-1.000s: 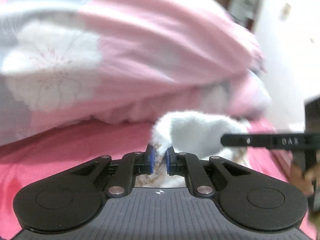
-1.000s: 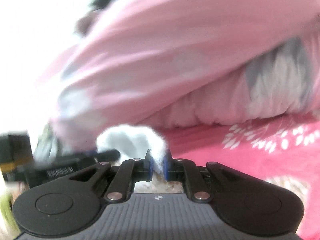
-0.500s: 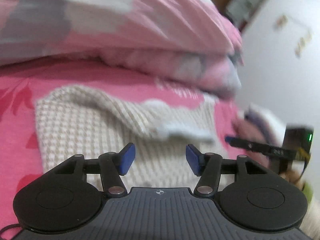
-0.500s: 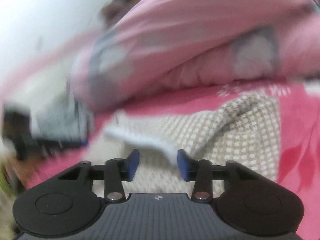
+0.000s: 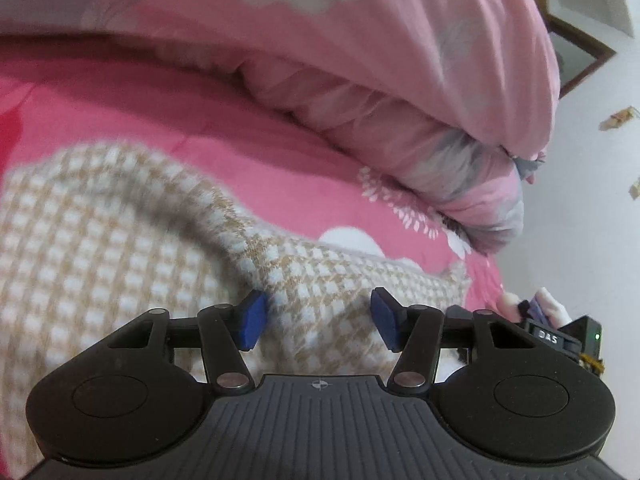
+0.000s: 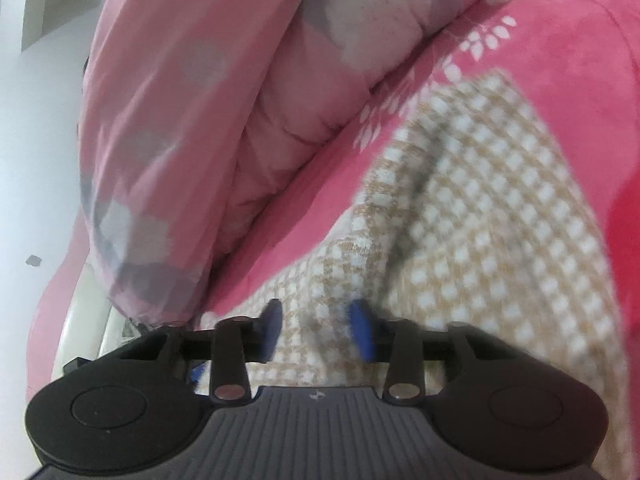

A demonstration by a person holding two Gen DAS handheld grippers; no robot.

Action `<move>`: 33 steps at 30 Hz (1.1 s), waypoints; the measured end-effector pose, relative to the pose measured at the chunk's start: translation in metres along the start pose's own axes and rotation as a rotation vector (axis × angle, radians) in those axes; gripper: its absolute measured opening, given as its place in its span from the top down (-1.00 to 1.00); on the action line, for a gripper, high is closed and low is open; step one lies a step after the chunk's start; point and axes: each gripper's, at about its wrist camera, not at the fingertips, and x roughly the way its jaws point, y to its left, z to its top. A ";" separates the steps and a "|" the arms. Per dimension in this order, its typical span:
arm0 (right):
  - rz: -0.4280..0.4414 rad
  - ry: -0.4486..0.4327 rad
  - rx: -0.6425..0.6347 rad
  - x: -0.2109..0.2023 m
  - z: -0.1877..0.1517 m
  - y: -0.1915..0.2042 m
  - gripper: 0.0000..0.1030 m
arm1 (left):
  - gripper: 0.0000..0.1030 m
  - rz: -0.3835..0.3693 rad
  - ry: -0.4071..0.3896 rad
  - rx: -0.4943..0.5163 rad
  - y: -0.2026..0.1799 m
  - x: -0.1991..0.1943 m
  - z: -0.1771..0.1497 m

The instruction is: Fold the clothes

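Garment: beige-and-white houndstooth knit sweater (image 5: 120, 248), released, lying on pink floral bedsheet (image 5: 248, 152) near its quilt-side edge | left gripper (image 5: 316, 322): parted, closing, empty | right gripper (image 6: 316, 330): narrower, closing over knit, no visible pinch | Meaning: fold laid; regrasp probable.

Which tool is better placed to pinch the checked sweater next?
Probably the right tool: its jaws, just closing, straddle a raised fold of the checked sweater. The left tool hangs wider over flatter knit.

sweater (image 5: 120, 248): knitted, checked | quilt (image 5: 400, 60): smooth cloth | bedsheet (image 5: 200, 120): matt cloth
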 end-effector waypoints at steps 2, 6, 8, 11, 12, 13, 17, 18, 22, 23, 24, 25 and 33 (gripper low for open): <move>-0.004 -0.006 -0.004 0.007 0.008 -0.003 0.64 | 0.09 -0.010 -0.009 -0.029 0.009 0.007 0.004; 0.014 -0.005 0.075 0.016 0.020 -0.016 0.65 | 0.12 -0.035 0.010 -0.077 0.020 0.013 0.011; 0.023 0.000 0.126 0.017 0.024 -0.022 0.61 | 0.07 -0.045 0.023 -0.073 0.021 0.009 0.011; -0.009 -0.002 0.105 0.008 0.020 -0.021 0.25 | -0.06 -0.043 0.038 -0.033 0.019 0.003 0.008; -0.002 0.008 0.101 0.006 0.019 -0.021 0.22 | -0.06 -0.039 0.042 -0.014 0.017 0.003 0.006; 0.005 0.020 0.099 0.005 0.018 -0.022 0.21 | -0.06 -0.035 0.046 0.004 0.015 0.003 0.005; 0.036 0.068 0.038 0.012 0.015 -0.014 0.40 | 0.22 0.032 0.020 0.124 0.000 0.008 0.002; 0.025 0.061 -0.010 0.012 0.014 -0.007 0.60 | 0.30 0.057 0.010 0.158 -0.004 0.009 0.002; -0.042 0.009 -0.194 0.013 0.012 0.012 0.77 | 0.39 0.183 -0.058 0.367 -0.018 0.018 -0.004; -0.067 0.000 -0.241 0.014 0.010 0.016 0.77 | 0.38 0.202 -0.066 0.403 -0.018 0.019 -0.007; -0.102 0.001 -0.278 0.016 0.003 0.017 0.77 | 0.32 0.217 -0.072 0.438 -0.018 0.021 -0.011; -0.120 -0.008 -0.291 0.016 -0.005 0.017 0.75 | 0.26 0.229 -0.080 0.454 -0.017 0.020 -0.013; -0.214 -0.151 -0.420 -0.018 -0.040 0.045 0.54 | 0.17 0.266 -0.247 0.686 -0.057 -0.030 -0.041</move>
